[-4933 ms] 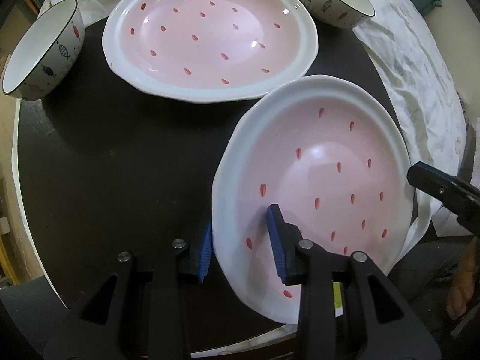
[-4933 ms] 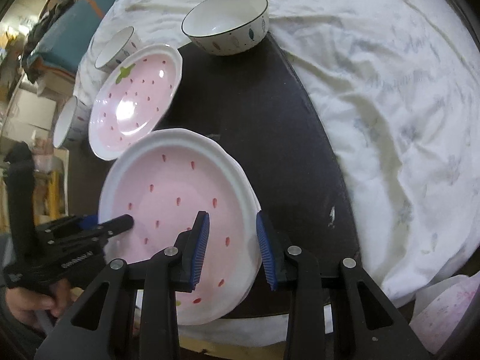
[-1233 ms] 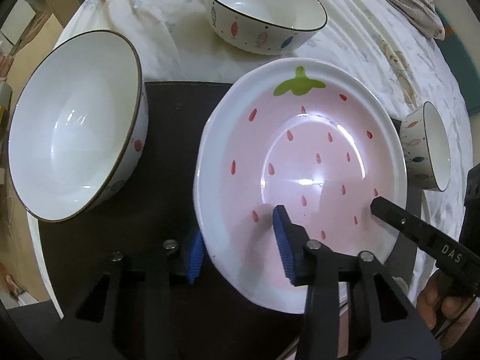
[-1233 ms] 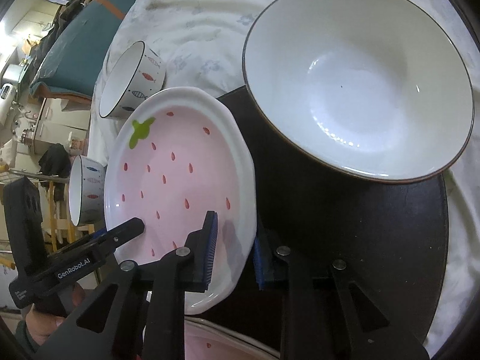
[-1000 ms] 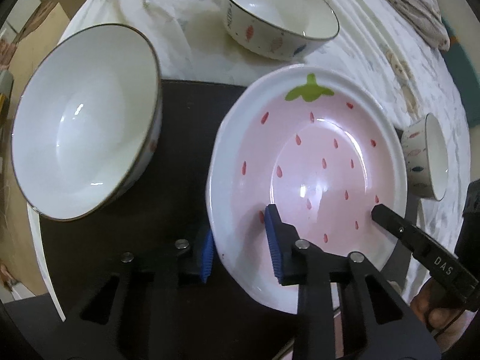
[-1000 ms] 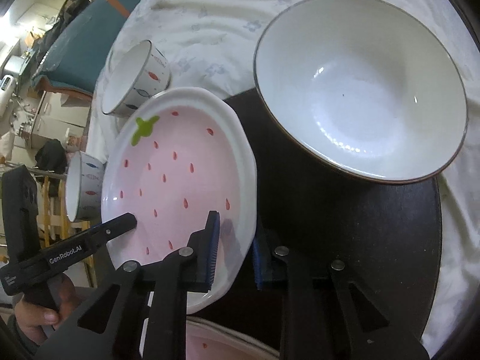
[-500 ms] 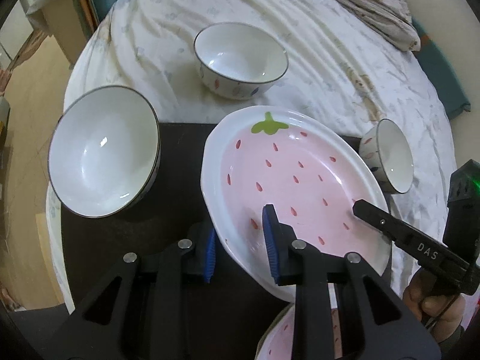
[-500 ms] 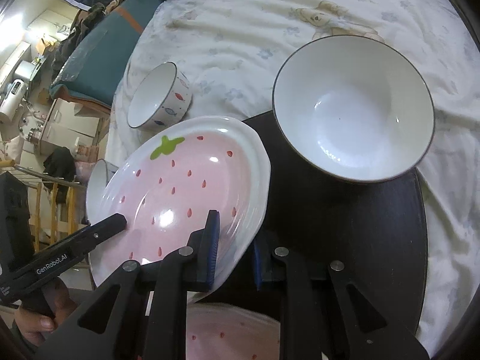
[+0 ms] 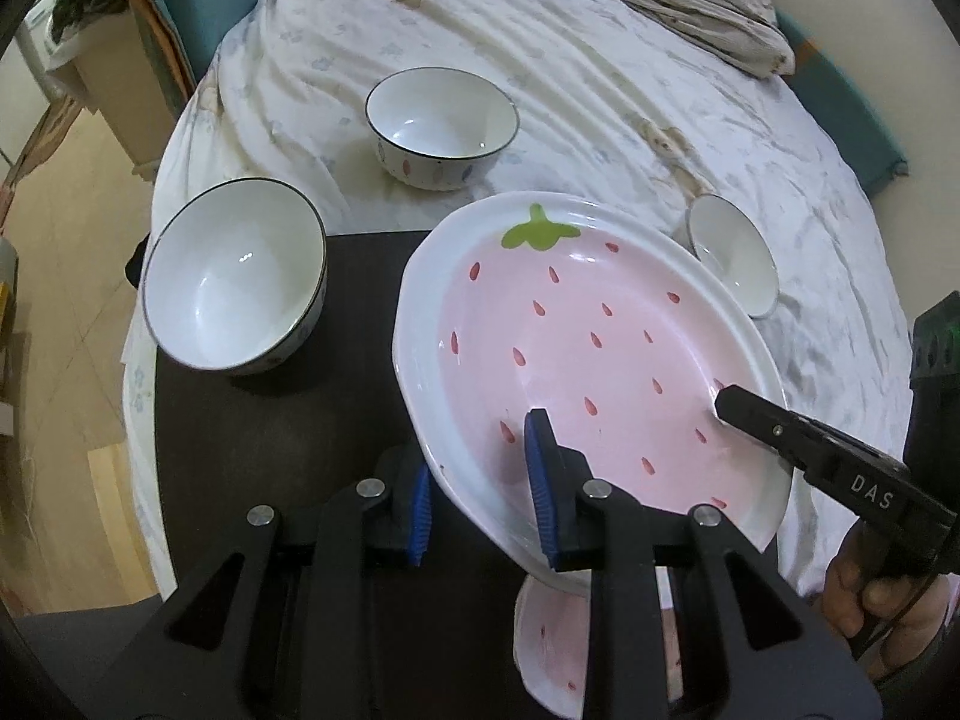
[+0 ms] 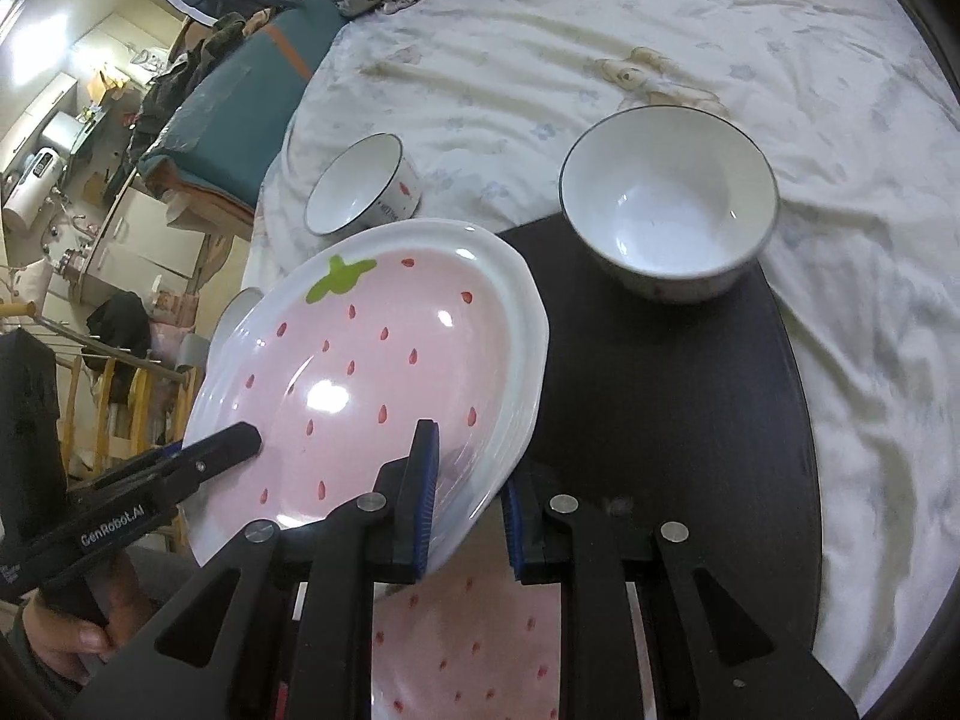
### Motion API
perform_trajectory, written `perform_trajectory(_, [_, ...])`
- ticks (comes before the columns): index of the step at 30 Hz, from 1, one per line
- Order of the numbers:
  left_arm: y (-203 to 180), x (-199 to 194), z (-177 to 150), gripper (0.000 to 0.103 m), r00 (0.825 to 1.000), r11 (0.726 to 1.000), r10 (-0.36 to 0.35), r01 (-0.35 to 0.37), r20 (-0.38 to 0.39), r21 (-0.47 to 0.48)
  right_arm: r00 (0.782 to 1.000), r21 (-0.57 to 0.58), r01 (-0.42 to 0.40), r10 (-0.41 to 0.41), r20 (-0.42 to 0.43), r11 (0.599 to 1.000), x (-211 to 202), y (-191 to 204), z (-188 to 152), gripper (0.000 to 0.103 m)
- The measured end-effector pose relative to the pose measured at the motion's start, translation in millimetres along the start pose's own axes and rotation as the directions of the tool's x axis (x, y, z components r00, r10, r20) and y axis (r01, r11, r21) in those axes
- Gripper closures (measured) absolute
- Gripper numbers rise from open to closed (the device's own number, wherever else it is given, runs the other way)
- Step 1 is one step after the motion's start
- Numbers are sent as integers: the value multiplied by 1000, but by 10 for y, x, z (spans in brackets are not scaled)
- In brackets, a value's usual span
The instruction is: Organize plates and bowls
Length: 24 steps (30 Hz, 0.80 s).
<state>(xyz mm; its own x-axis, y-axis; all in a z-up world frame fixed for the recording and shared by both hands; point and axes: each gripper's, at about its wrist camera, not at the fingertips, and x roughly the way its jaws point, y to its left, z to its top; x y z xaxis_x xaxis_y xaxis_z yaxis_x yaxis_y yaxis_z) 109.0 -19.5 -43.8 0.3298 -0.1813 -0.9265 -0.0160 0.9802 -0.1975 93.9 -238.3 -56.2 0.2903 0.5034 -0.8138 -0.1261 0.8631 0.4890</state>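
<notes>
Both grippers, left gripper and right gripper, clamp lifted strawberry plate | second plate apparently below on worktop | stacking unfinished | three bowls unsorted

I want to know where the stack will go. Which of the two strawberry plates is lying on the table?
The lower plate, seen partly beneath the grippers, lies on the dark table. The other plate, with the green leaf showing, is held tilted above it by the left gripper and the right gripper.
</notes>
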Motion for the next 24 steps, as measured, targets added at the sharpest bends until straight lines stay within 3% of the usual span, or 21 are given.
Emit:
perform_trajectory(7, [-117,-214,-284,79,999,996,-48,47,8,70,999,-14,2,-1,46,1000,-318,7,-346,82])
perform_trajectory(17, [-455,-142,-680,79,993,978,-89,101,-73,183,997,55,58,-61,54,997,-572,-233,-913,82])
perform_trajectory(24, [-587,12,-849,79,989,971,-76,103,-129,214,996,110,89,-92,21,990,-549,-390,-1176,82])
